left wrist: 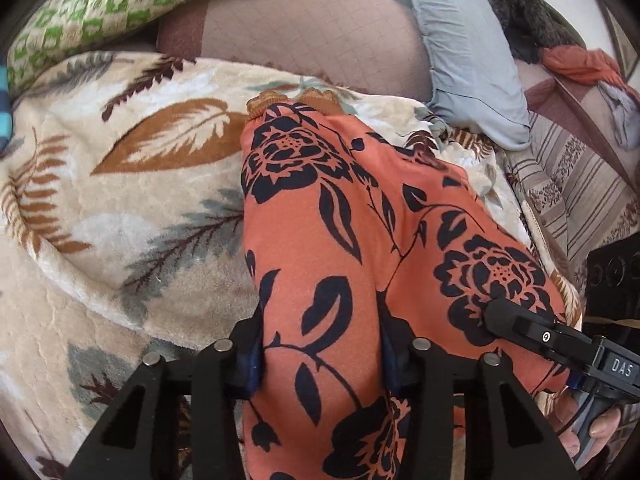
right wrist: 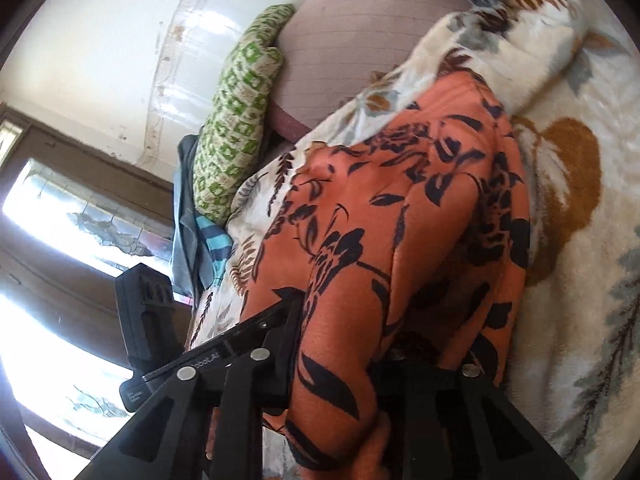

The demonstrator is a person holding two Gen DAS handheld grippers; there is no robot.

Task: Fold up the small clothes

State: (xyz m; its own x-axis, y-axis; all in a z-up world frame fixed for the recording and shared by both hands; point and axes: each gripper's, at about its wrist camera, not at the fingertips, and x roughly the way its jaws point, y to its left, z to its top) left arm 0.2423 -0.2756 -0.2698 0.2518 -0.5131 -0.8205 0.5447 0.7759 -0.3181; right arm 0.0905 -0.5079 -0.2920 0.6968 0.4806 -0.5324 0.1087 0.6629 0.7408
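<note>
An orange garment with black flowers (left wrist: 320, 208) lies lengthwise on a leaf-patterned blanket (left wrist: 132, 208), its gathered waistband at the far end. My left gripper (left wrist: 322, 356) is shut on the near end, the cloth bunched between its blue pads. In the same view my right gripper (left wrist: 500, 314) comes in from the right and pinches the garment's right edge, with a hand on its handle. From the right wrist, the orange garment (right wrist: 420, 208) rises in a fold into my right gripper (right wrist: 340, 360), which is shut on it. The left gripper (right wrist: 288, 304) bites the cloth just to its left.
A green-patterned cushion (left wrist: 120, 4), a brown quilted pillow (left wrist: 320, 40) and a pale blue pillow (left wrist: 468, 56) lie beyond the blanket. Orange and dark clothes (left wrist: 568, 56) sit at the far right. A striped bedcover (left wrist: 580, 184) edges the right side. A window (right wrist: 60, 240) glares on the left.
</note>
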